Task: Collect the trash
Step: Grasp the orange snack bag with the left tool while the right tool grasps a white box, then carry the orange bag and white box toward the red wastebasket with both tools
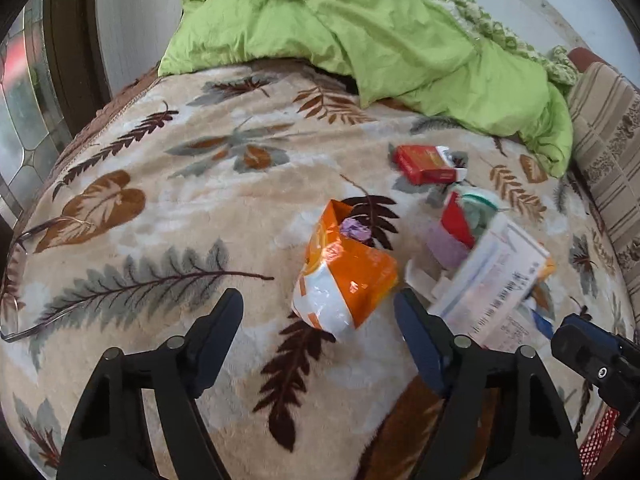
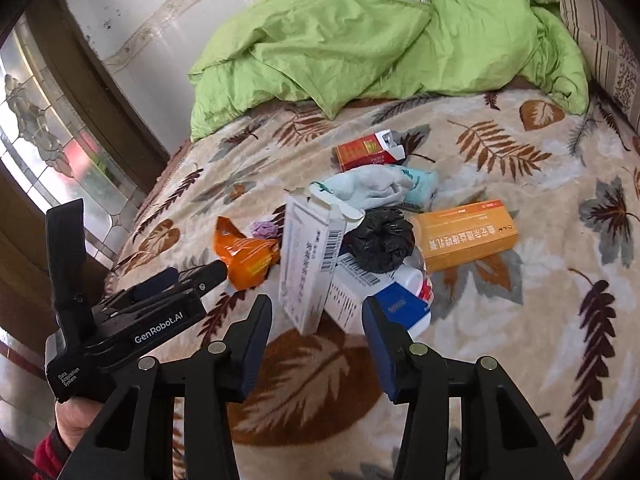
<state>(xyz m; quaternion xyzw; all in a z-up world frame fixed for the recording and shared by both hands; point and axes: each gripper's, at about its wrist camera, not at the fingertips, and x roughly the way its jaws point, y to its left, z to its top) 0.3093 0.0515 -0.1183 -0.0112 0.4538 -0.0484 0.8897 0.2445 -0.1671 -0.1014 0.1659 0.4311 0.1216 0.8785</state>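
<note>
Trash lies in a heap on a leaf-patterned blanket [image 1: 160,200]. An orange and white snack bag [image 1: 344,276] lies just ahead of my left gripper [image 1: 320,312], whose jaws stand wide apart on either side of the bag's near end, not touching it. In the right wrist view a tall white carton [image 2: 308,264] leans between the tips of my right gripper [image 2: 316,312], with gaps at both pads. Behind it sit a black plastic bag [image 2: 380,240], an orange box [image 2: 466,236], a blue and white box [image 2: 404,308], a pale crumpled wrapper [image 2: 368,188] and a red cigarette pack [image 2: 364,152].
A rumpled green quilt [image 1: 360,28] covers the far end of the bed. A striped cushion [image 1: 608,128] lines the right side. A glazed door [image 2: 48,152] stands to the left. Thin wire-frame glasses [image 1: 12,332] lie at the blanket's left edge.
</note>
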